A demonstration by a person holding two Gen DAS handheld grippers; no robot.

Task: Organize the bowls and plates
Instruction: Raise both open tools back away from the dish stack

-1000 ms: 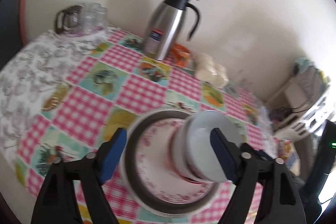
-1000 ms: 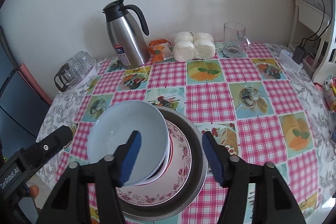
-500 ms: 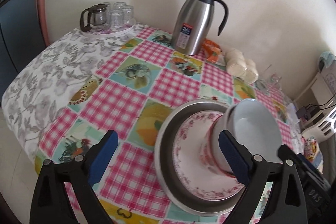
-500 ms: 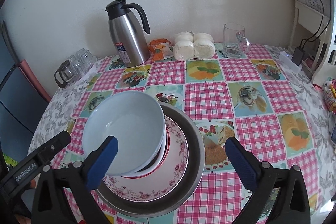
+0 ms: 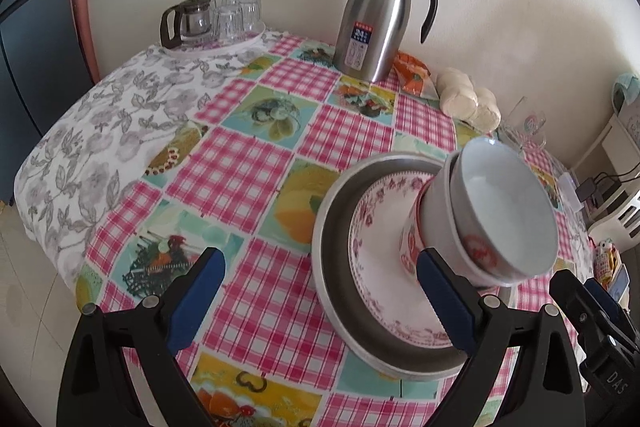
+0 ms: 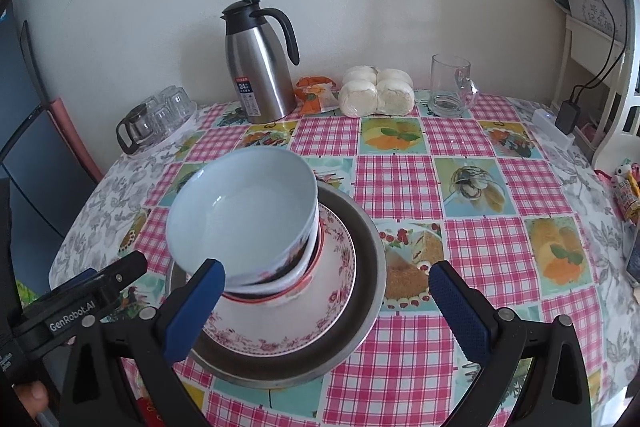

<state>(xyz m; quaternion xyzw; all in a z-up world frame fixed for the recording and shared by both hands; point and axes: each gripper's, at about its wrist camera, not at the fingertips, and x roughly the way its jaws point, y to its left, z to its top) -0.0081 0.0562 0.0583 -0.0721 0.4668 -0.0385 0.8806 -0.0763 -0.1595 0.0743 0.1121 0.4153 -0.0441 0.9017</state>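
A stack of white bowls with red patterns (image 5: 492, 219) (image 6: 248, 223) stands on a floral-rimmed plate (image 5: 384, 267) (image 6: 332, 291), which lies in a wide metal basin (image 5: 332, 251) (image 6: 368, 267) on the checked tablecloth. My left gripper (image 5: 320, 303) is open and empty, at the table's near edge to the left of the basin. My right gripper (image 6: 328, 307) is open and empty, held above the near side of the plate and basin. Neither gripper touches the dishes.
A steel thermos jug (image 5: 376, 23) (image 6: 260, 63), an orange packet (image 6: 316, 93), wrapped buns (image 6: 376, 97) and a glass mug (image 6: 450, 87) stand along the wall. A tray of glasses with a small teapot (image 5: 208, 23) sits at the far left. A white shelf (image 6: 600, 67) stands right of the table.
Both grippers have opened wide and drawn back from the bowl stack. The left one has moved left, off the basin.
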